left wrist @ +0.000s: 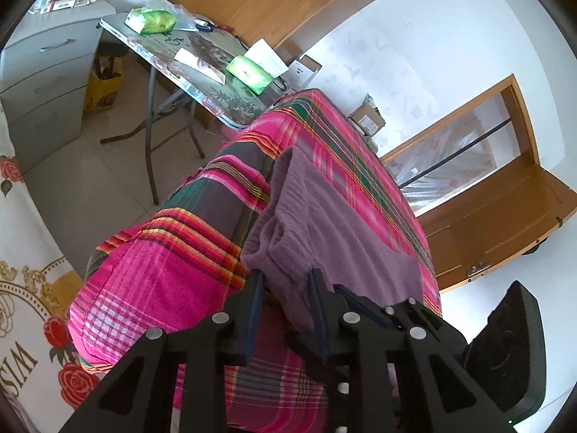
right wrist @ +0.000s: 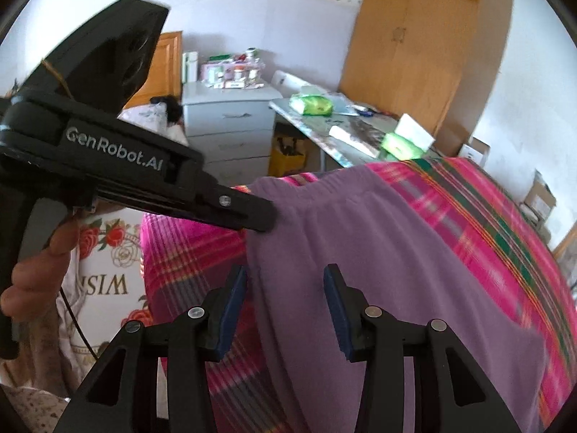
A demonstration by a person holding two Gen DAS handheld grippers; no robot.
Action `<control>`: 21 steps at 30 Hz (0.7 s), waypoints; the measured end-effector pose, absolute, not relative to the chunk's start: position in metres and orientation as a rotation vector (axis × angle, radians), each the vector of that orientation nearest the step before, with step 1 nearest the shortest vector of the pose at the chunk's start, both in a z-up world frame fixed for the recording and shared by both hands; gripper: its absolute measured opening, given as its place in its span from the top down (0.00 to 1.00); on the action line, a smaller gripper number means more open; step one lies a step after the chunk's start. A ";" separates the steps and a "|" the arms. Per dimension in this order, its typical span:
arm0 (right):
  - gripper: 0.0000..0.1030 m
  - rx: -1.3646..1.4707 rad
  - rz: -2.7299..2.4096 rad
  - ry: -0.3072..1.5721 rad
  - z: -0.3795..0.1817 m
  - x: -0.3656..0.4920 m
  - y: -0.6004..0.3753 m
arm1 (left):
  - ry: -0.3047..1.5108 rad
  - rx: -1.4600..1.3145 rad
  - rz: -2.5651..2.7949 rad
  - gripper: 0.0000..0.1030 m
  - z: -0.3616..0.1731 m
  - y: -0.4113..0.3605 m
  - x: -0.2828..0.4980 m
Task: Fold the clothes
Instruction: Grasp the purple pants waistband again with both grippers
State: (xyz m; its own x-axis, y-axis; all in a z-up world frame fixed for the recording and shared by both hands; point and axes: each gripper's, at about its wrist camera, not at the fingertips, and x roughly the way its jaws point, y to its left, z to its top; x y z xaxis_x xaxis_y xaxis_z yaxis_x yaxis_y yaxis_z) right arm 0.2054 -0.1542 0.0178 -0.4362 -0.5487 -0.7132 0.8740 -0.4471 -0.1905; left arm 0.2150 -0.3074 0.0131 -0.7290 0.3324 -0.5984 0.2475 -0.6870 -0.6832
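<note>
A purple knit garment (left wrist: 324,223) lies on a bed under a pink plaid blanket (left wrist: 162,288), along the blanket's edge. My left gripper (left wrist: 286,288) is shut on a bunched fold at the garment's near end, and cloth hangs down between the fingers. In the right wrist view the garment (right wrist: 396,270) spreads smooth and wide over the blanket (right wrist: 487,223). There my left gripper (right wrist: 265,216), held by a hand, bites the garment's far left edge. My right gripper (right wrist: 285,288) is open just above the garment's near left side, holding nothing.
A folding table (left wrist: 202,72) with green packs and papers stands beyond the bed, with a yellow bag under it. A white drawer unit (left wrist: 47,83) is to its left and a wooden wardrobe (right wrist: 407,54) behind it. Cardboard boxes (left wrist: 368,119) sit by the wall. A rose-print cloth (left wrist: 21,288) lies left.
</note>
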 end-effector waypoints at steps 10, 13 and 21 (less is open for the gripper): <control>0.56 0.696 -2.030 0.792 0.008 0.200 -0.182 | -1.254 -1.145 2.603 0.73 0.013 -0.318 0.219; 0.59 0.692 -2.055 0.823 0.006 0.199 -0.185 | -1.288 -1.110 2.619 0.70 0.014 -0.328 0.222; 0.88 0.660 -2.085 0.818 0.009 0.200 -0.184 | -1.348 -1.137 2.599 0.55 0.016 -0.347 0.202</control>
State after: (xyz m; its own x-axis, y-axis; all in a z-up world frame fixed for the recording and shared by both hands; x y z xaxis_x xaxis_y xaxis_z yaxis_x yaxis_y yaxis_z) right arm 0.2000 -0.1837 0.0085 -0.5569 -0.4768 -0.6801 0.8121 -0.4846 -0.3252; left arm 0.2018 -0.3469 0.0158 -0.7378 0.3117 -0.5987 0.3098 -0.6316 -0.7107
